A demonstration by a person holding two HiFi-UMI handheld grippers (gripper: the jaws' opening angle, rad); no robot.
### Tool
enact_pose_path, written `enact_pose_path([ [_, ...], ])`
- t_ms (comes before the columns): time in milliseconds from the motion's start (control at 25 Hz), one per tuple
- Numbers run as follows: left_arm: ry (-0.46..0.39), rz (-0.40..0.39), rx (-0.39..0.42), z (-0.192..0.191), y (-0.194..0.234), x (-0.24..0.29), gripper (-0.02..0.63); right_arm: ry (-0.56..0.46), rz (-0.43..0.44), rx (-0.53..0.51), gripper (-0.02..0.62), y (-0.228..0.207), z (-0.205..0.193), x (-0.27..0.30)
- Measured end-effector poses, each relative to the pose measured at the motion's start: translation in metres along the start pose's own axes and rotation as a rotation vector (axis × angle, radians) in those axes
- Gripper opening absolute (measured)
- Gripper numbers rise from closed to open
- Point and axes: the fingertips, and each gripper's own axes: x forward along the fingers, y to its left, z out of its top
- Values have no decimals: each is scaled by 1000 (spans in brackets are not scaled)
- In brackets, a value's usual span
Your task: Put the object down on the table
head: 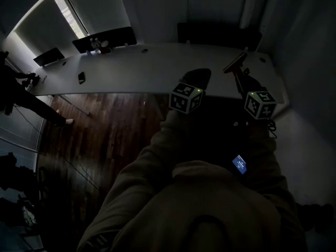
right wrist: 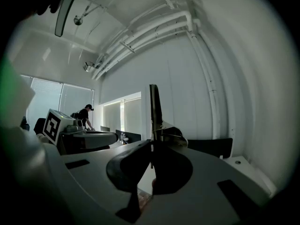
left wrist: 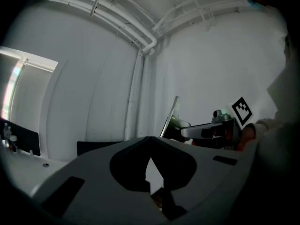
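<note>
Board (right wrist: 153, 108) thin, flat, dark, spring clip near base, standing upright. Right gripper (right wrist: 151, 146) clamping its edge; left gripper (left wrist: 150, 149) jaws sitting together, empty. One board, two grippers.

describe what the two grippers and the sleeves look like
Both the left gripper and the right gripper have a smooth grey body ending in dark tongs. Each carries a white cube printed with black square markers, with a small green light. The sleeves are a loose, drab olive-brown fabric.
</note>
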Motion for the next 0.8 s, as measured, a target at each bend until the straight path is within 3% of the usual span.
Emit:
enact_pose_path([
  [200, 5, -26, 6, 0, -2, 1, -6, 1, 15, 51, 21, 2, -3, 3],
  [480, 16, -41, 4, -3, 2, 6, -6, 30, -13, 33, 21, -8, -8, 7],
  [800, 20, -37, 19, 0, 1, 10, -6, 21, 12, 61, 21, -8, -10, 7],
])
